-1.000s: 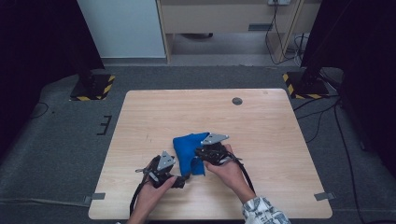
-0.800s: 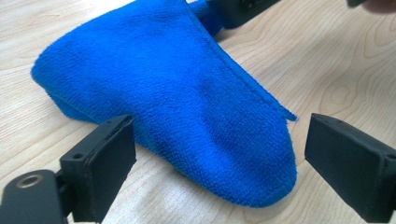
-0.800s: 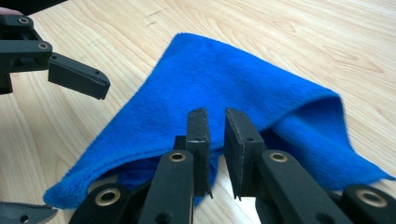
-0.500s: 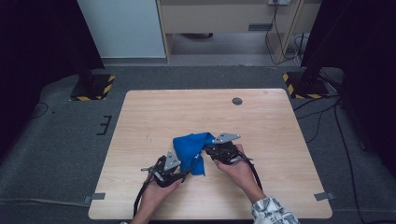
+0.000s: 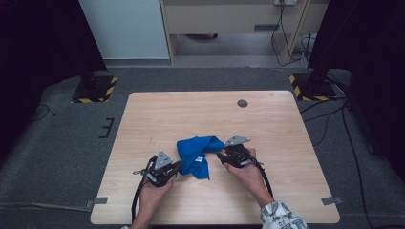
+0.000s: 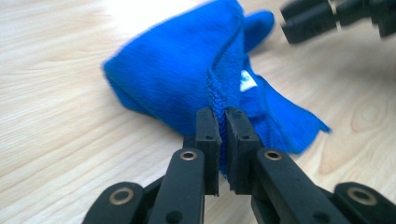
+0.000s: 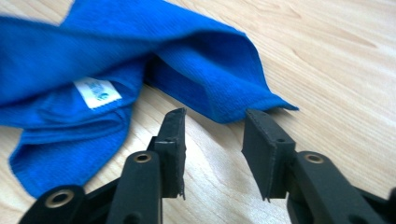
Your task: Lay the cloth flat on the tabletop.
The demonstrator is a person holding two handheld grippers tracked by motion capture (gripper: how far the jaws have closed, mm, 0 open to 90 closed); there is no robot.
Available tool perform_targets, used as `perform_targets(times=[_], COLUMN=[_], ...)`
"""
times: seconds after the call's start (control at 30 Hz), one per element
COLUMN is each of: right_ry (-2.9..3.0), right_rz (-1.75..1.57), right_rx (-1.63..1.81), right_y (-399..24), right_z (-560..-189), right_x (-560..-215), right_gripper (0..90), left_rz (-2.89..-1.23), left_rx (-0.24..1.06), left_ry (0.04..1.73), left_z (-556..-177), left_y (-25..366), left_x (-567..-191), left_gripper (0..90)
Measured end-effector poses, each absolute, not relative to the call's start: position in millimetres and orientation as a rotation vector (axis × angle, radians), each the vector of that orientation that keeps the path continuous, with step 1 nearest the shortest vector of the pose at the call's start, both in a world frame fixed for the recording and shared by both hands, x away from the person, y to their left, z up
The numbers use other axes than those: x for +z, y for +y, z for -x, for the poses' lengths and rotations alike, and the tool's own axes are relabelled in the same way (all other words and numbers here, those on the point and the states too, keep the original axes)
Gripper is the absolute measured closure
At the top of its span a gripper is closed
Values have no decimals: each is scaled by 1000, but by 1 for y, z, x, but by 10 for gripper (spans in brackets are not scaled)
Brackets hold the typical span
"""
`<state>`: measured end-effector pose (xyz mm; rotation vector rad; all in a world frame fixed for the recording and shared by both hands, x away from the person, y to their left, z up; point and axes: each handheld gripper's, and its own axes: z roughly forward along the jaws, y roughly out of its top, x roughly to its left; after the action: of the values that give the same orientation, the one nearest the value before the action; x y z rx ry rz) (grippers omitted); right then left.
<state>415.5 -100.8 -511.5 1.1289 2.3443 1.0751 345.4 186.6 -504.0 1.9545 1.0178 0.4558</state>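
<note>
A crumpled blue cloth [image 5: 196, 153] with a small white label [image 7: 97, 91] lies on the wooden table [image 5: 191, 114], toward the person's side. My left gripper [image 5: 177, 165] sits at the cloth's left edge, and in the left gripper view its jaws are shut on a fold of the blue cloth [image 6: 196, 79]. My right gripper [image 5: 220, 155] is at the cloth's right tip. In the right gripper view it [image 7: 214, 126] stands open just short of a corner of the cloth [image 7: 275, 103], with bare wood between its fingers.
A small dark round grommet [image 5: 242, 103] sits near the table's far edge. Black stands with yellow-striped bases [image 5: 93, 88] rest on the grey carpet beyond the far corners, and cables [image 5: 329, 119] run along the floor at the right.
The right gripper has let go of the cloth's right end and now stands open just off its corner. The left gripper has shifted slightly left, still clamped on the cloth.
</note>
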Motion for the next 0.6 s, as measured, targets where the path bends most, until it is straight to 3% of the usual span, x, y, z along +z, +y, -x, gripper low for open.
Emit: perform_targets(times=[0.27,0.37,0.43,0.6], right_ry=[2302,2296,2290,2281], right_rz=[-1219,-1214,-1209,-1217], right_rx=[1016,1061,1078,1114], right_y=[-100,-94,-91,-89], right_z=[-422,-424,-425,-426], right_x=[-521,-522,-521,-521], right_gripper=[412,400,450,758], left_rz=[-1903,-1888,-1877,-1855], left_rx=[447,445,444,421], left_ry=[1079,1073,1067,1065], left_z=[-349,-349,-348,-348], left_y=[201,202,203,207], left_x=[-504,-502,-501,-499], left_gripper=[831,832,838,841])
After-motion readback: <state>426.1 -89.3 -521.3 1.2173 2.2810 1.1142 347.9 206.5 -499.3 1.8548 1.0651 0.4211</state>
